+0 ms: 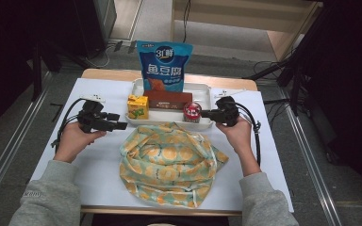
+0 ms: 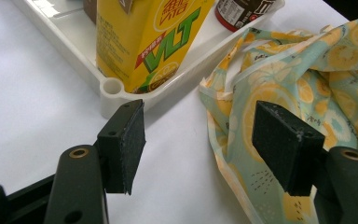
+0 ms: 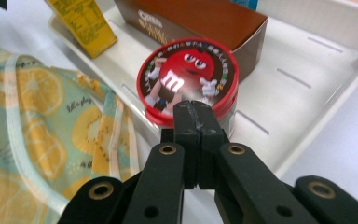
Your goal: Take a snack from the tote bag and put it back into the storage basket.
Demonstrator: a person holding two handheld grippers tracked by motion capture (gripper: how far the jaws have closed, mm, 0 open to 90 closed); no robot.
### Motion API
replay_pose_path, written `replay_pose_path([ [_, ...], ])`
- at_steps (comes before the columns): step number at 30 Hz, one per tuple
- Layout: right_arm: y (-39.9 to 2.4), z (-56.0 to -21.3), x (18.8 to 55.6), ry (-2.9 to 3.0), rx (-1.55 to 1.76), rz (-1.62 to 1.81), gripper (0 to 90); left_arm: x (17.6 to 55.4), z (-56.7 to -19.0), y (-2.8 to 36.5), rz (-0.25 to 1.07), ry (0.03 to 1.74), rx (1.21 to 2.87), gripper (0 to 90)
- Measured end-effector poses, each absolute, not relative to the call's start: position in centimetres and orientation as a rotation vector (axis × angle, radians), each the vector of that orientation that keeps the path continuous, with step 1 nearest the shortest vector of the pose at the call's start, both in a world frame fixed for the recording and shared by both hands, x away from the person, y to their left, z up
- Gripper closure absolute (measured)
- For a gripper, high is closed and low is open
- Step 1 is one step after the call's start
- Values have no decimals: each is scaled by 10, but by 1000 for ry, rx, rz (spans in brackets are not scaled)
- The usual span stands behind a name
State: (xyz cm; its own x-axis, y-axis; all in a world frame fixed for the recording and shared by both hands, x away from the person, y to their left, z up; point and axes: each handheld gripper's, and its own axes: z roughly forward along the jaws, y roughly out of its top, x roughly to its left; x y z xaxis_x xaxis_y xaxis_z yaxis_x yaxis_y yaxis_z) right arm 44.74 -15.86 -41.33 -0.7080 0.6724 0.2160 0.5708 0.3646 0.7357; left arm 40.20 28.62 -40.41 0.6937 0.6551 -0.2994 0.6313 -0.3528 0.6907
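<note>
Lemon-printed cloth bag (image 1: 169, 162) lay crumpled at the tabletop's (image 1: 99, 165) six o'clock. Right claw (image 3: 189, 112) was fully closed, empty, its tips at the round red-lidded candy tub (image 3: 189, 79) in the white plastic tray (image 3: 307, 88). Left claw (image 2: 205, 140) gaped wide at nine o'clock, holding nothing.

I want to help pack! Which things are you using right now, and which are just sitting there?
In use:
- right gripper, shut, at the red candy tub
- white tray that holds the tub
- left gripper, open, beside the lemon-print bag

Just sitting in the tray:
- yellow drink carton
- brown box
- blue snack pouch
</note>
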Motion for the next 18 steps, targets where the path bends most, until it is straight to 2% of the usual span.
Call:
replay_pose_path([
  [18,-147,-421,442,2566,1101,1216,900,402,-405,285,35,981,2072,352],
])
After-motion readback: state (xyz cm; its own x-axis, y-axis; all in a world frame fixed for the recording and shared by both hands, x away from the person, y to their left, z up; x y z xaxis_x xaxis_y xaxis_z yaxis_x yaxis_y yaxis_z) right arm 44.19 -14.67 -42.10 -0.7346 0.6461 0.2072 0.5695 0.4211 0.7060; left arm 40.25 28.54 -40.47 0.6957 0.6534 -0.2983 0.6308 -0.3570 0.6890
